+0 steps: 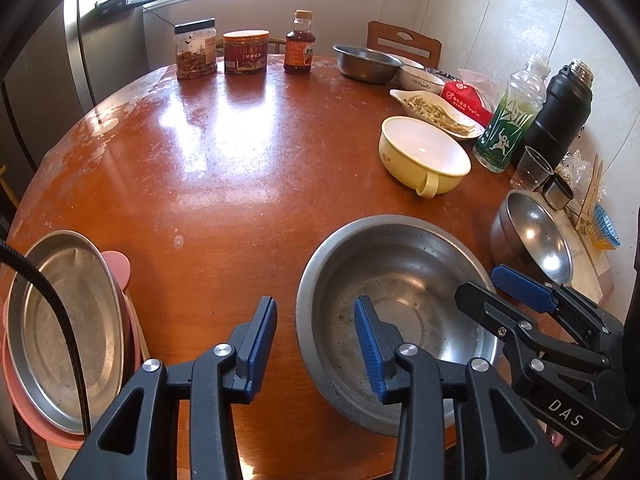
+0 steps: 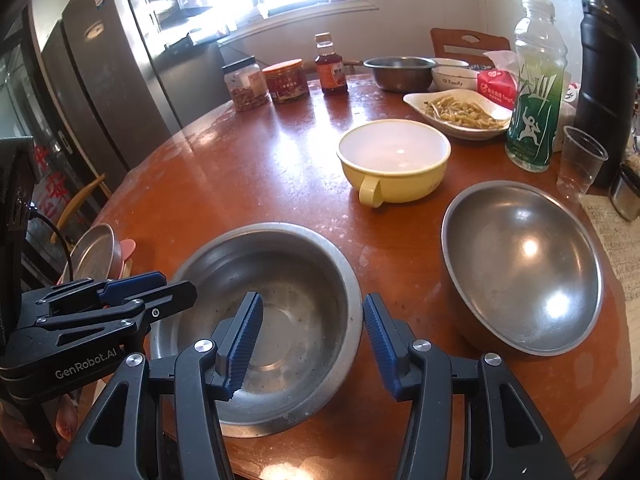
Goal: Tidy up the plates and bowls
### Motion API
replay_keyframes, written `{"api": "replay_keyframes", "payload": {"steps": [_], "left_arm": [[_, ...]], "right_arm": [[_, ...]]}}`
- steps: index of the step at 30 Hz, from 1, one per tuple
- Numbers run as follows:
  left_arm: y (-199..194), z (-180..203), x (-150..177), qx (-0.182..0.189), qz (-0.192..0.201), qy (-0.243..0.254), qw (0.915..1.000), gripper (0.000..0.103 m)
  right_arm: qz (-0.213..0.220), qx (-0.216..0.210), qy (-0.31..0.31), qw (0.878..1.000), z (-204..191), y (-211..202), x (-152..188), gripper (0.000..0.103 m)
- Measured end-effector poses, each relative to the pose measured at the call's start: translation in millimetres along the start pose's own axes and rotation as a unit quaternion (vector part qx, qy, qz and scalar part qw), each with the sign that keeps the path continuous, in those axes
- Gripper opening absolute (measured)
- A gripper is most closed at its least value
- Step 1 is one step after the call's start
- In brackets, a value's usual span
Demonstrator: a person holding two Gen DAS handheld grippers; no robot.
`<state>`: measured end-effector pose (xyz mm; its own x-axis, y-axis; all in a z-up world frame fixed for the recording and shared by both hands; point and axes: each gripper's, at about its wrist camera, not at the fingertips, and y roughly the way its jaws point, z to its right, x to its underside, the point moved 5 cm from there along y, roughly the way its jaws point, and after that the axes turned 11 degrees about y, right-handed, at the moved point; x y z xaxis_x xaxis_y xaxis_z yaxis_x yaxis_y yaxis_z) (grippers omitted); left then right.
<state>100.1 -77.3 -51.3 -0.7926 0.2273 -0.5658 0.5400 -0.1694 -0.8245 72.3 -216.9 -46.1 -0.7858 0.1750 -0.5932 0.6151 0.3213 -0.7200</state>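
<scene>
The wide steel bowl (image 2: 256,320) sits at the near edge of the round wooden table (image 1: 224,168), mouth up, and being round it shows no long axis; its flat base is speckled with dark spots. The left gripper (image 1: 316,344) has its jaws spread wide, one blue pad (image 1: 260,344) over bare table outside the bowl's left rim and the other over the bowl's inside, so the rim lies between them with nothing clamped. The right gripper (image 2: 312,344) is spread wide the same way across the bowl's right rim, also holding nothing. Whether any pad touches the metal I cannot tell.

Just to the right stands a rounder steel bowl (image 2: 524,272), tipped so its mouth faces toward the near side. At the left edge a steel plate (image 1: 68,328) rests on a pink plate (image 1: 28,392), both tilted in the left wrist view, with a black cable (image 1: 68,332) crossing in front.

Farther in, a yellow bowl (image 2: 394,160) stands upright with its handle pointing toward the near edge. Beyond it lies a white oblong dish of dried strips (image 2: 460,114), its long axis running left to right, beside a clear green-labelled bottle (image 2: 534,92), a plastic cup (image 2: 580,164) and a black flask (image 2: 604,80). At the far side are a steel basin (image 2: 398,72), a white bowl (image 2: 454,76), two jars (image 2: 246,84) and a sauce bottle (image 2: 330,66).
</scene>
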Motion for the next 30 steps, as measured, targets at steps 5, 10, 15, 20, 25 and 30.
{"api": "replay_keyframes", "payload": {"steps": [5, 10, 15, 20, 25, 30], "left_arm": [[-7.0, 0.1, -0.5, -0.003, 0.007, -0.001, 1.0000, 0.043], [-12.2, 1.3, -2.0, -0.009, 0.012, 0.000, 0.9999, 0.044], [-18.6, 4.9, -3.6, -0.010, 0.018, -0.001, 0.9998, 0.047], [-25.3, 12.8, -7.8, -0.006, 0.026, 0.005, 0.9996, 0.048], [-29.5, 25.0, -19.0, -0.001, 0.032, 0.016, 0.9994, 0.049], [-30.9, 47.0, -36.9, 0.009, 0.040, 0.036, 0.9985, 0.049]], "right_arm": [[0.020, -0.001, -0.003, 1.000, -0.4, -8.1, -3.8, 0.059], [0.036, 0.007, -0.003, 0.999, 3.0, -15.2, -6.9, 0.059], [0.053, 0.010, 0.000, 0.999, 8.2, -25.8, -10.1, 0.059], [0.063, 0.013, 0.007, 0.998, 18.3, -34.8, -14.5, 0.060], [0.084, 0.025, 0.022, 0.996, 36.3, -47.7, -23.2, 0.060], [0.102, 0.041, 0.048, 0.993, 65.0, -62.4, -32.7, 0.060]]}}
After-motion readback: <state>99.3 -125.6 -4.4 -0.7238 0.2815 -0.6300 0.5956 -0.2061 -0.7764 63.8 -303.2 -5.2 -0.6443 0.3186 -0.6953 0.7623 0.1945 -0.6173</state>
